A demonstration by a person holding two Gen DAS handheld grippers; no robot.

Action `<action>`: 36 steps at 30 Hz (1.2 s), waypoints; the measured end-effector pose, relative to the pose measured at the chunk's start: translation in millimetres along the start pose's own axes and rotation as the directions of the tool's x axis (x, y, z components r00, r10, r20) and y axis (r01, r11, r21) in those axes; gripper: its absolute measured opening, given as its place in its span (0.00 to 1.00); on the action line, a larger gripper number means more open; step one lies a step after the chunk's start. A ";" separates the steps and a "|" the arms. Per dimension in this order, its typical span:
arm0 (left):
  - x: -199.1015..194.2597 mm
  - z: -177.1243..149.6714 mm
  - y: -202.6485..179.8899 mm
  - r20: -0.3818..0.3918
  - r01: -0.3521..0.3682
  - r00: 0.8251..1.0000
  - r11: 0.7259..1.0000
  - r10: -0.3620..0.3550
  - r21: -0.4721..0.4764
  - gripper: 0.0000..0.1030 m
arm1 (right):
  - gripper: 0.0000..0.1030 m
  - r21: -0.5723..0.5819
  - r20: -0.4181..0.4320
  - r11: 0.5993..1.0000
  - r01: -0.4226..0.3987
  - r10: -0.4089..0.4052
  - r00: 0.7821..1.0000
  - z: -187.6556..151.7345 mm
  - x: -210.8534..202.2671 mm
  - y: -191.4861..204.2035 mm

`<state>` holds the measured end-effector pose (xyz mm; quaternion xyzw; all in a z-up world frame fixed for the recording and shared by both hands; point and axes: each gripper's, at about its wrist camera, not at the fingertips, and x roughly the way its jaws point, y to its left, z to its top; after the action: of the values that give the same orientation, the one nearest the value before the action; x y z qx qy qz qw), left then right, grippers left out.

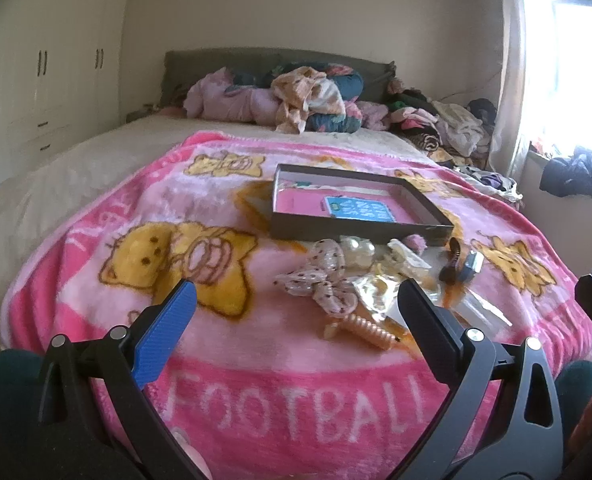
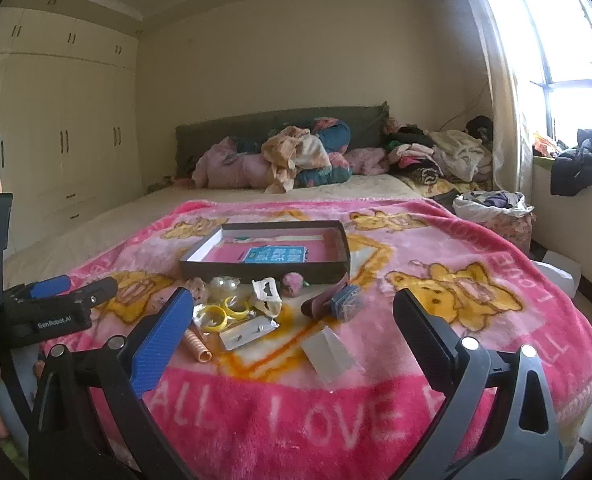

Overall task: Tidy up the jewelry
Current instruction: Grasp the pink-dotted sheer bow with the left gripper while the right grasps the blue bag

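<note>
A dark shallow box with a pink lining and a blue card lies on the pink blanket. In front of it sits a heap of hair accessories and jewelry: a dotted bow, a peach spiral hair tie, yellow rings, a white claw clip, a dark clip and clear packets. My left gripper hovers open just short of the heap. My right gripper is open too, low over the blanket's near edge, with nothing between its fingers.
The pink bear-print blanket covers the bed's foot. Piled clothes and pillows lie at the headboard. A wardrobe lines the left wall; a window ledge with dark clothing and a bag are on the right.
</note>
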<state>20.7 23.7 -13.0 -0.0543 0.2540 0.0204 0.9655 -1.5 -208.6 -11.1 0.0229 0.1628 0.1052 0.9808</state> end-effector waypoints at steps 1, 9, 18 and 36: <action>2.5 0.5 2.9 -0.006 -0.002 1.000 1.000 0.002 -0.004 0.90 | 0.94 0.000 -0.007 1.000 -0.005 0.005 1.000 0.6 3.6 0.1; 27.4 7.8 19.9 -0.048 -0.023 0.999 1.000 0.023 -0.017 0.90 | 0.94 0.006 -0.061 1.000 -0.023 0.024 0.998 4.1 35.9 -2.5; 70.8 18.1 20.3 -0.123 0.006 0.992 1.000 -0.003 0.025 0.90 | 0.94 -0.001 -0.079 1.000 0.021 -0.021 0.997 8.4 67.2 -14.1; 149.8 20.1 -1.7 -0.291 0.144 0.952 0.977 -0.095 0.155 0.66 | 0.94 0.014 -0.329 0.998 0.064 -0.056 0.943 1.5 163.4 -73.6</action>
<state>161.0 26.1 -69.3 0.0125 0.3861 -0.0684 0.9198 164.8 -245.5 -66.9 0.0119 0.3256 0.0756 0.9424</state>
